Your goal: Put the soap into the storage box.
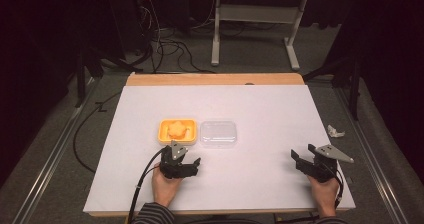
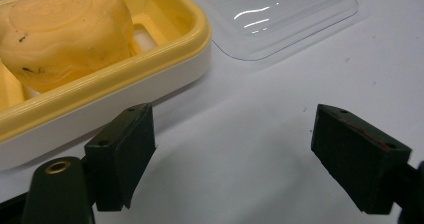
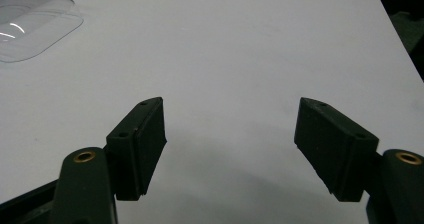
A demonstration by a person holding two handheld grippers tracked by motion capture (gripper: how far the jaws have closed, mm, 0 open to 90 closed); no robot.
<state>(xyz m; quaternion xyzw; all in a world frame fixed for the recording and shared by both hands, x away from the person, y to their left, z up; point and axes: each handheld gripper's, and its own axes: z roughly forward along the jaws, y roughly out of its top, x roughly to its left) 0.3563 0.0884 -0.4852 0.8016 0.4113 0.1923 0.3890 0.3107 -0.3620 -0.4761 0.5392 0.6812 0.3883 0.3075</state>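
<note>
A yellow soap dish [image 1: 162, 132] holds an orange, flower-shaped soap [image 1: 177, 129] near the table's middle. Its clear plastic lid [image 1: 218, 133] lies flat just to the right of it. My left gripper [image 1: 189, 160] is open, just in front of the dish. In the left gripper view the dish's rim [image 2: 150, 66] and the soap [image 2: 60, 31] are at upper left, the lid [image 2: 272, 19] is at the top, and the gripper [image 2: 235, 151] has bare table between its jaws. My right gripper [image 1: 303, 155] is open near the right edge, and in its own view the gripper [image 3: 230, 141] holds nothing.
The white table top [image 1: 260, 99] has a wooden strip along its far edge. A crumpled white scrap [image 1: 335, 131] lies on the floor off the right side. Cables and a desk's legs [image 1: 216, 34] are on the floor beyond. The lid's corner [image 3: 30, 26] shows in the right gripper view.
</note>
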